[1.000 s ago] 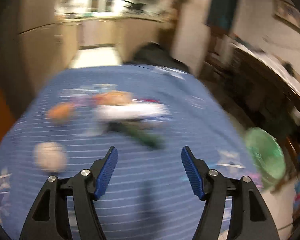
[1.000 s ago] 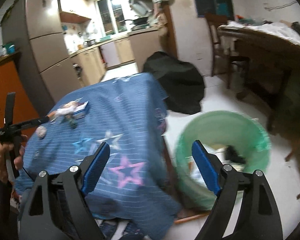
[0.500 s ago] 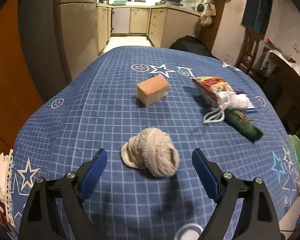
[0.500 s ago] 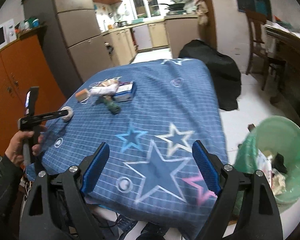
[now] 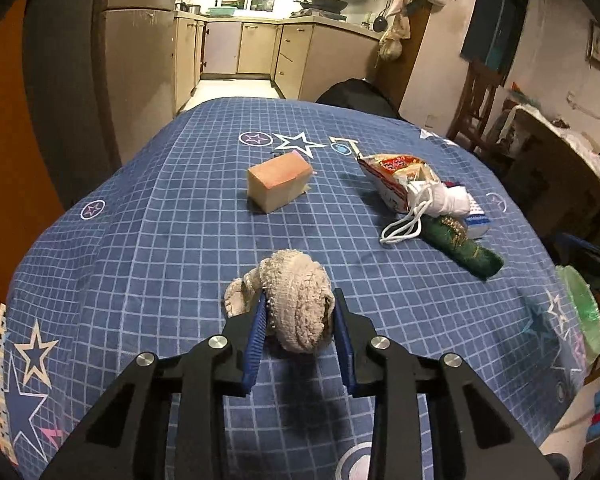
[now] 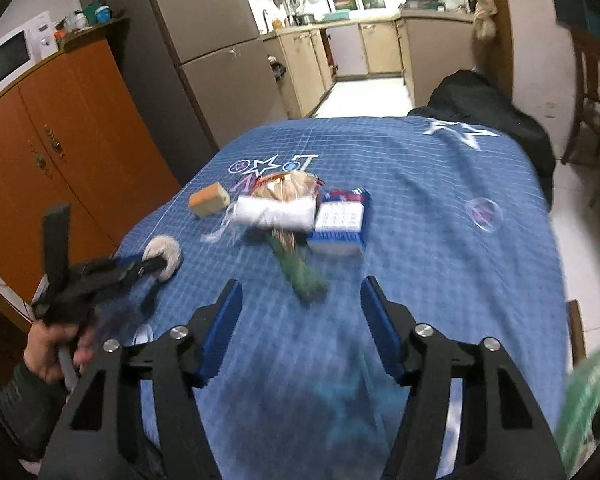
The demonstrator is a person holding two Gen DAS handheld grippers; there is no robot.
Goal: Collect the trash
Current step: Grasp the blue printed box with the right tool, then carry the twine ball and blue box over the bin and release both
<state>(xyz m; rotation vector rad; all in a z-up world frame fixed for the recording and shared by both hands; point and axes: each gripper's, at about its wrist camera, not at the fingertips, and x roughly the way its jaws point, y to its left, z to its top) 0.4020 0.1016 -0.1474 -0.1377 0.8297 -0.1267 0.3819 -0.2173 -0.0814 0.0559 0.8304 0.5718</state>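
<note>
My left gripper (image 5: 299, 308) is shut on a beige balled-up rag (image 5: 298, 296) lying on the blue star tablecloth (image 5: 160, 240); the rag also shows in the right wrist view (image 6: 165, 256), pinched by the left gripper (image 6: 156, 266). Beyond it lie an orange sponge block (image 5: 278, 186), a snack wrapper (image 5: 396, 178), a white mask roll with loops (image 5: 440, 200) and a green roll (image 5: 464, 246). My right gripper (image 6: 300, 302) is open and empty above the table, near the green roll (image 6: 300, 276).
A blue-and-white box (image 6: 338, 222) lies beside the mask roll. A green bin shows at the table's right side (image 5: 580, 304) and at the lower right in the right wrist view (image 6: 588, 408). An orange cabinet (image 6: 60, 152) stands left, a fridge behind.
My left gripper moved forward and closed on the beige rag. My right gripper swung from the green bin back over the table toward the trash pile.
</note>
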